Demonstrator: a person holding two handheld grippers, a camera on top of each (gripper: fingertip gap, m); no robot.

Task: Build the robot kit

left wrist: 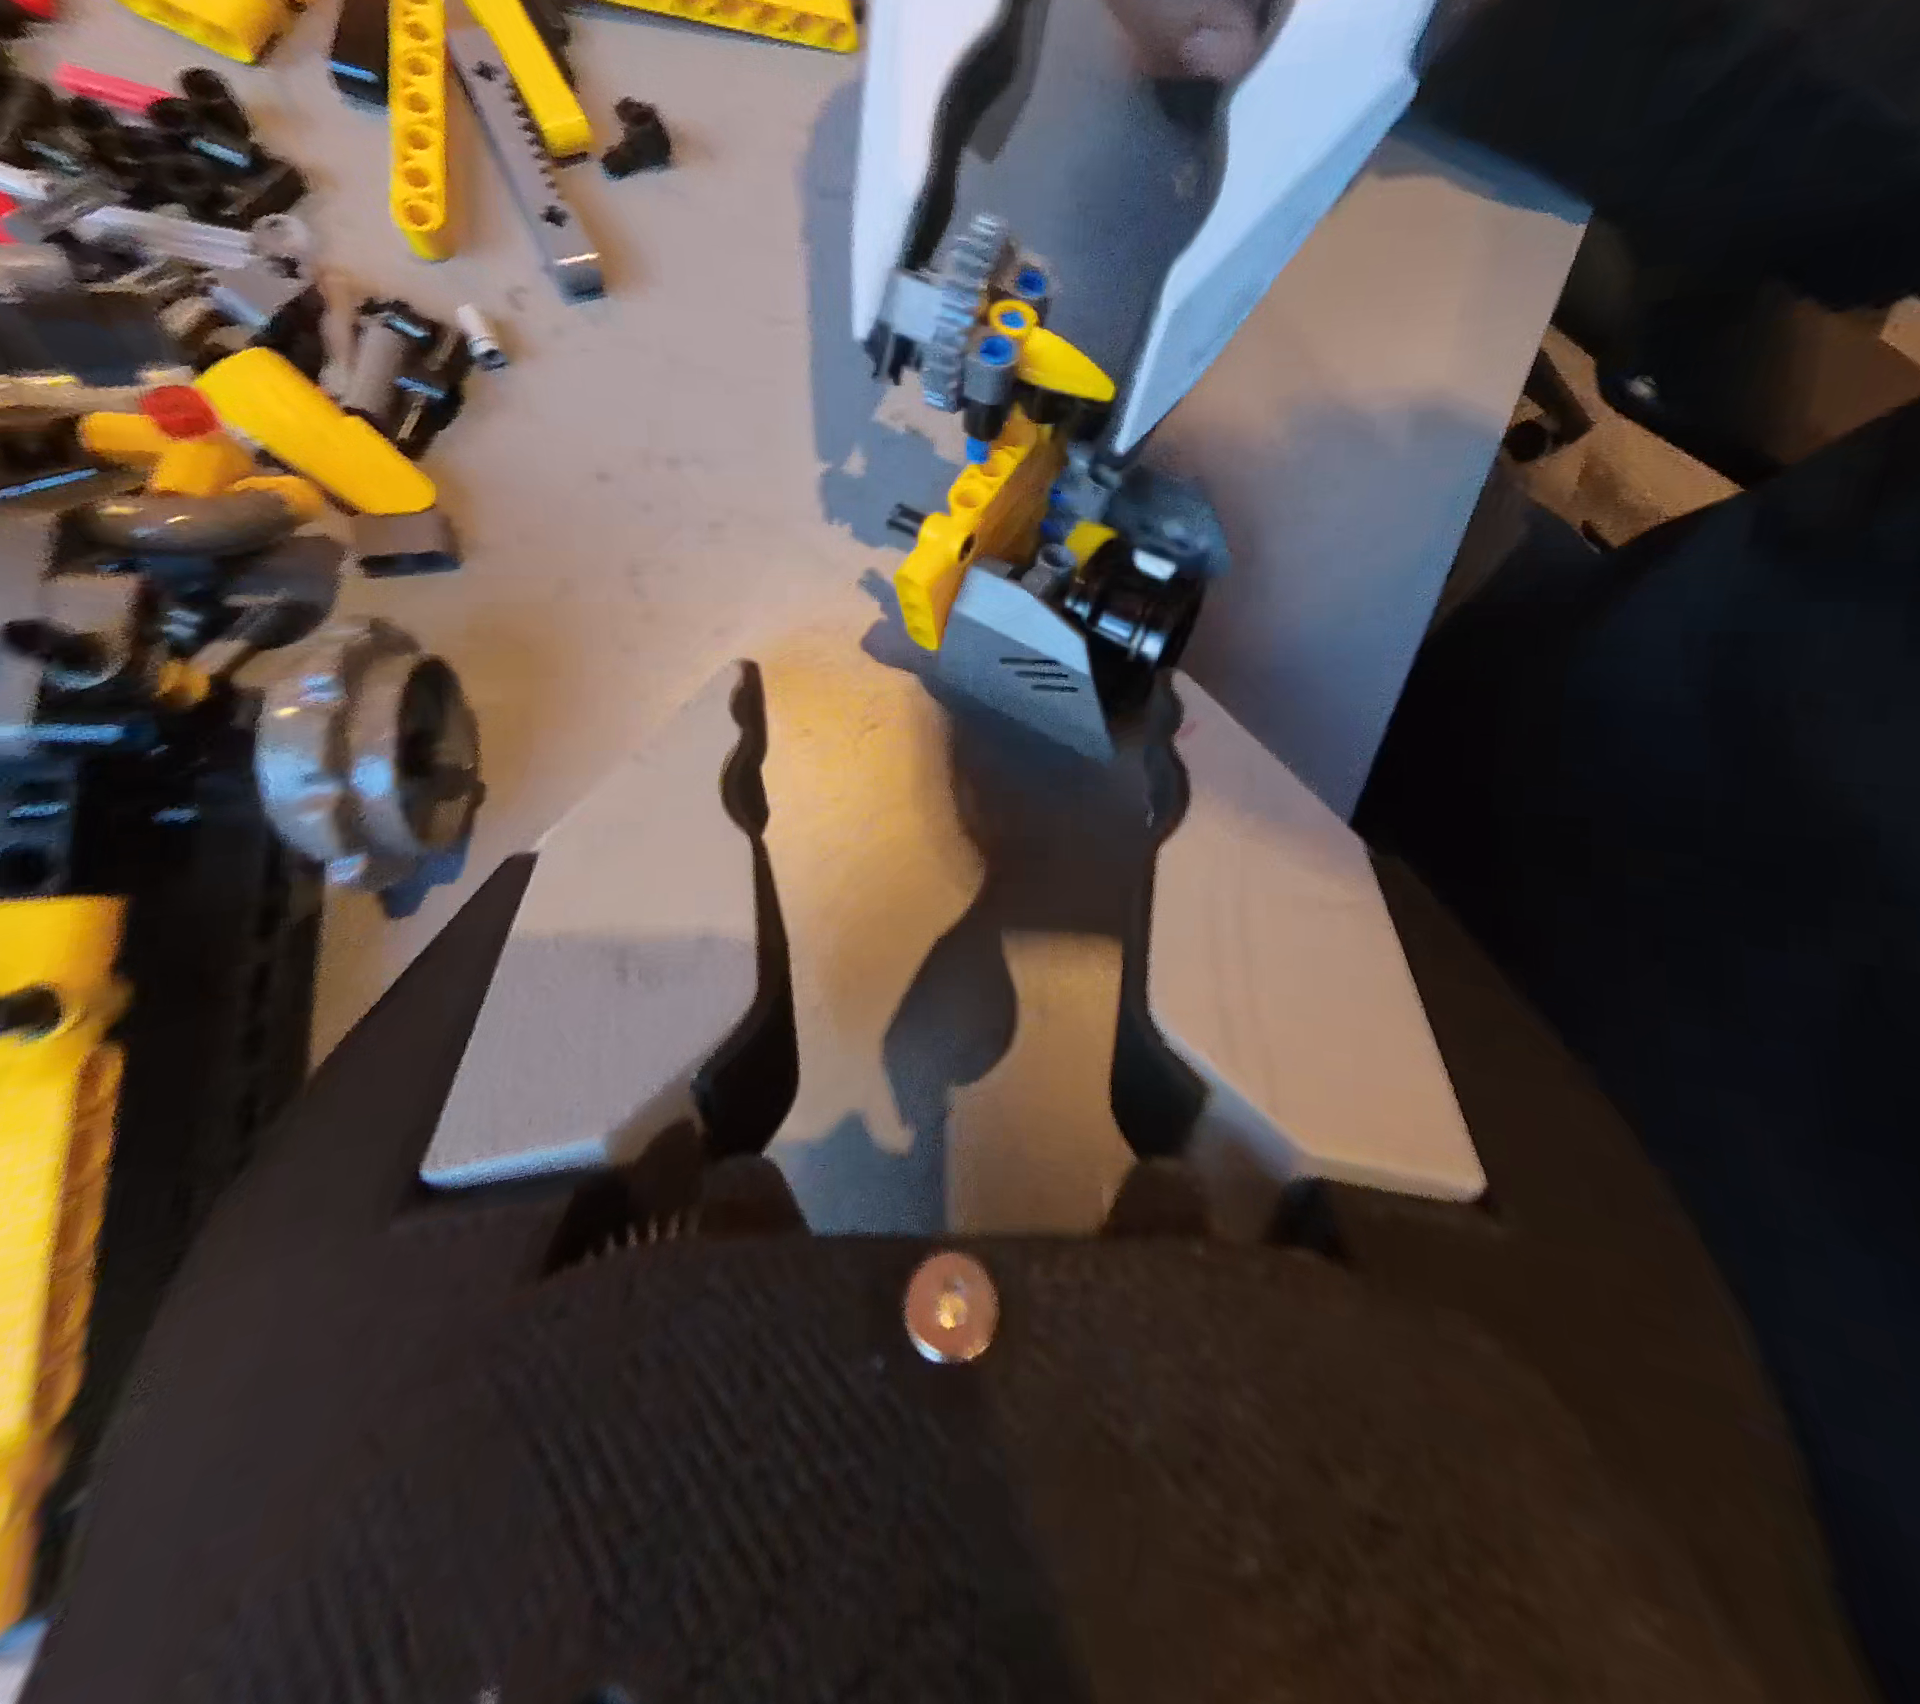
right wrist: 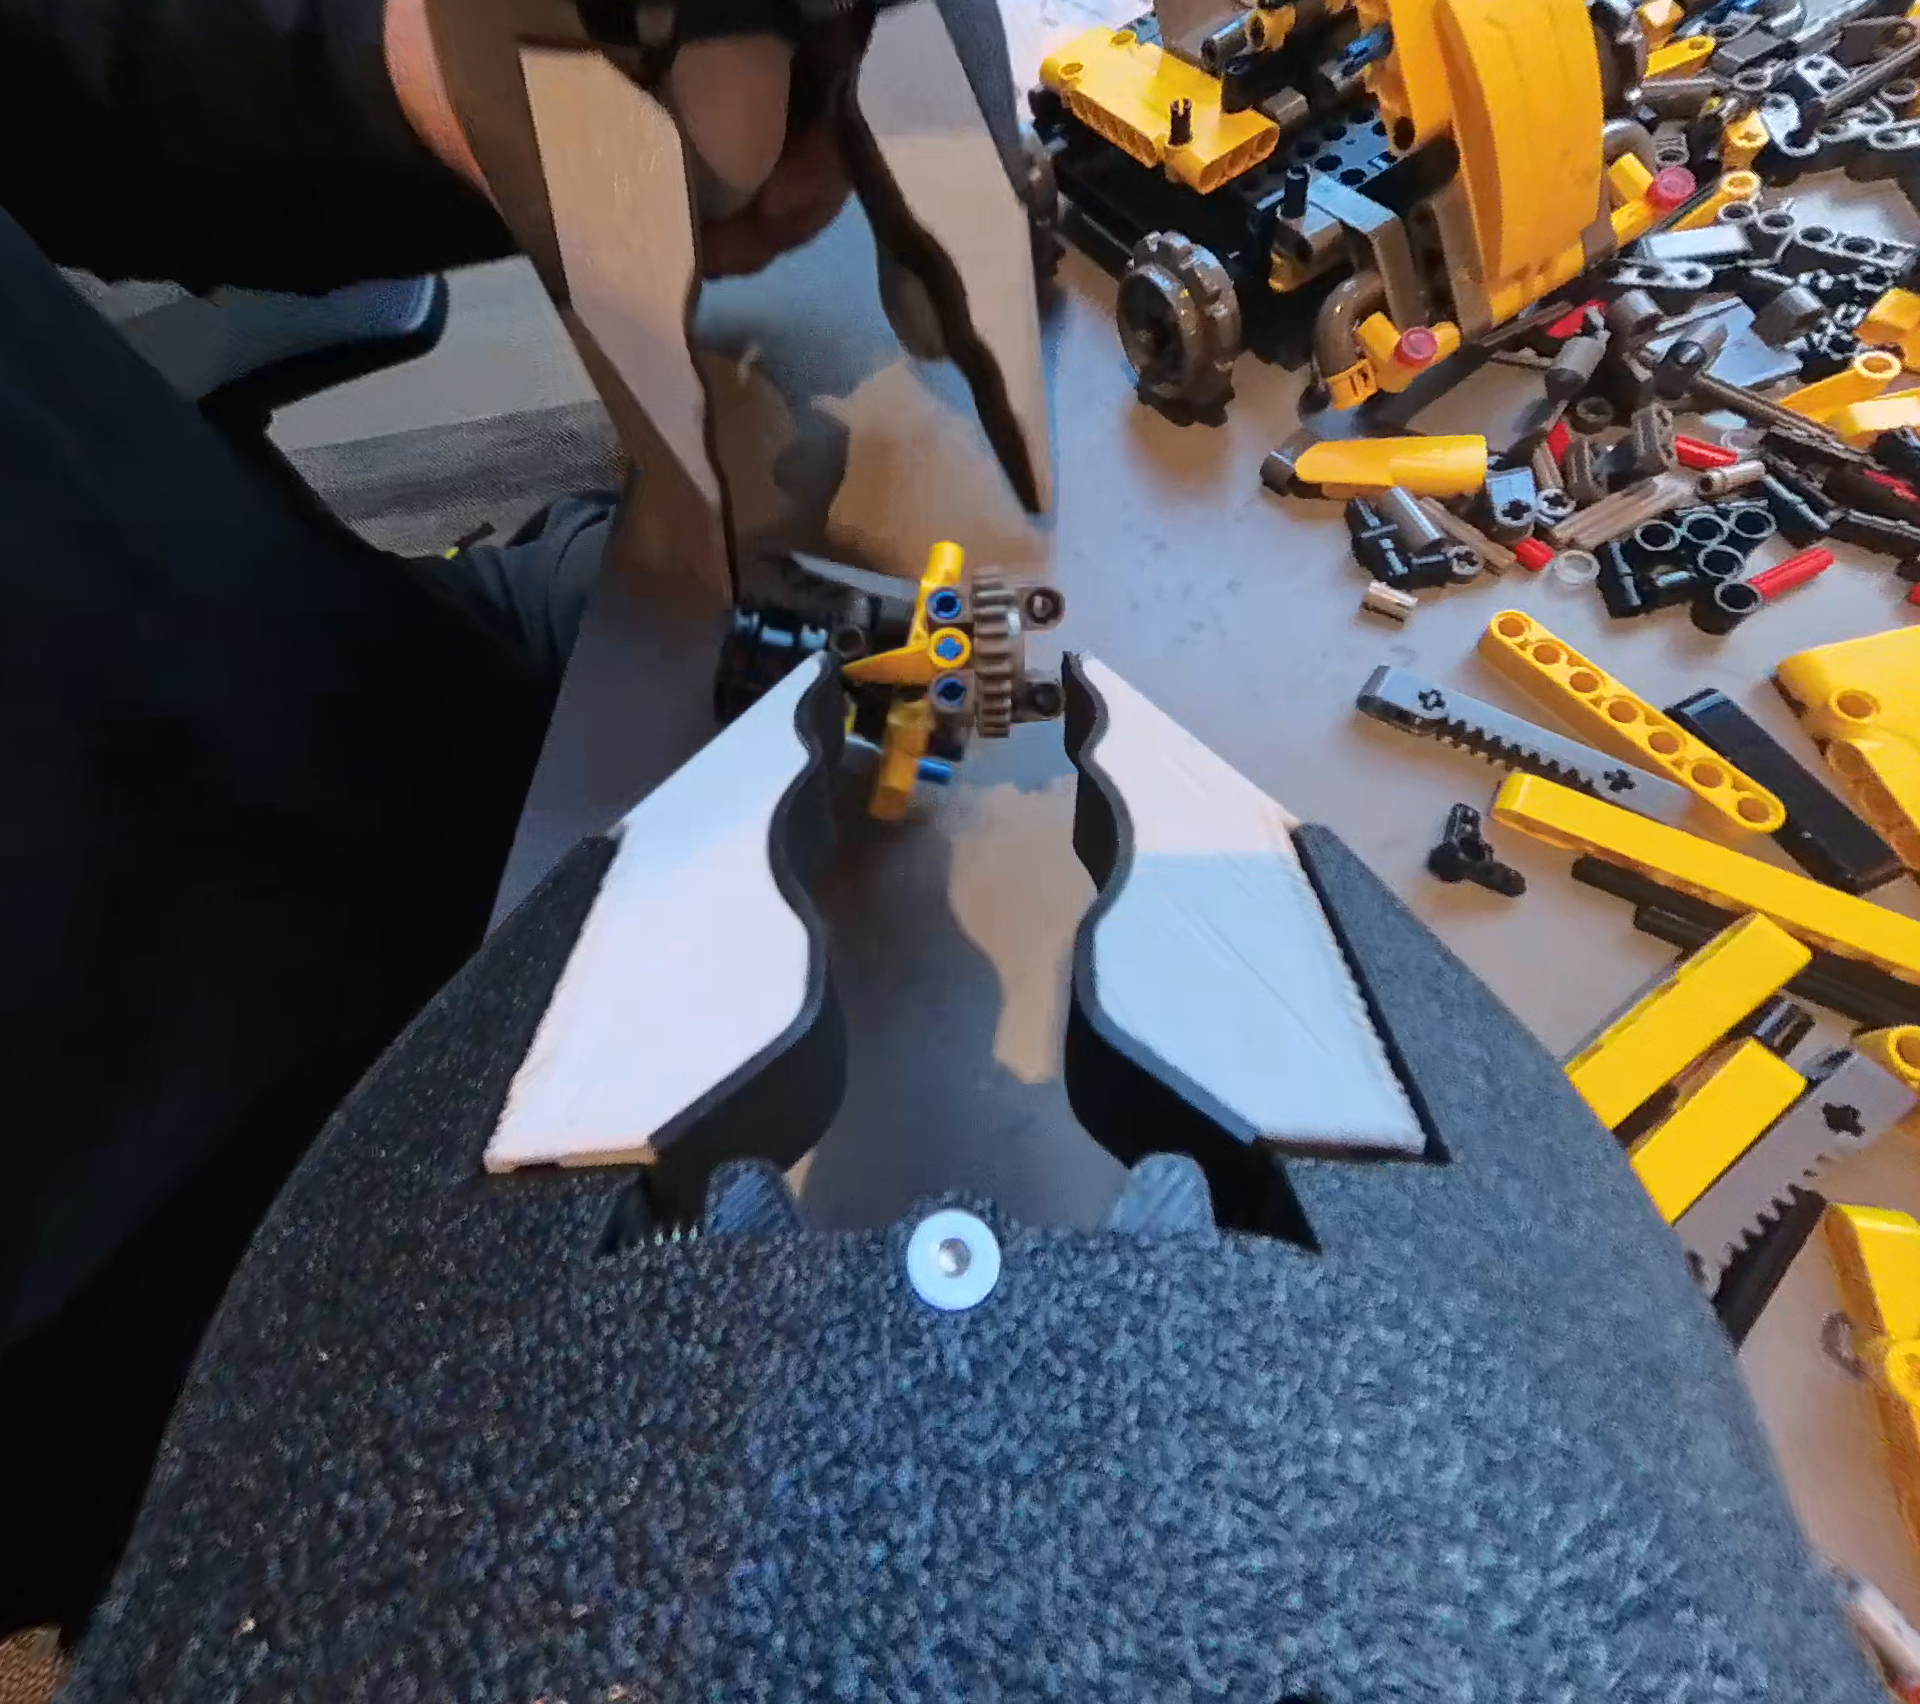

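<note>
A small building-brick assembly [right wrist: 935, 667] of yellow beams, blue pins, a grey gear and a black wheel sits between the fingers of my right gripper [right wrist: 951, 667], which is shut on its gear end. In the left wrist view the assembly [left wrist: 1023, 501] hangs near the table's edge, with the right gripper [left wrist: 1003, 387] reaching down from above. My left gripper [left wrist: 954, 693] is open, its fingertips just short of the assembly's grey panel and black wheel [left wrist: 1132, 615]. It also shows in the right wrist view [right wrist: 878, 542], open, on the far side of the assembly.
A half-built yellow and black vehicle model [right wrist: 1403, 127] stands at the back right. Loose yellow beams [right wrist: 1631, 740], a grey toothed rack [right wrist: 1496, 745] and several black pins lie around. A silver wheel rim [left wrist: 374, 761] lies left. The table edge [left wrist: 1455, 563] and a dark sleeve [right wrist: 208, 96] are close. Across from one pair of fingers to the other is roughly 5 centimetres.
</note>
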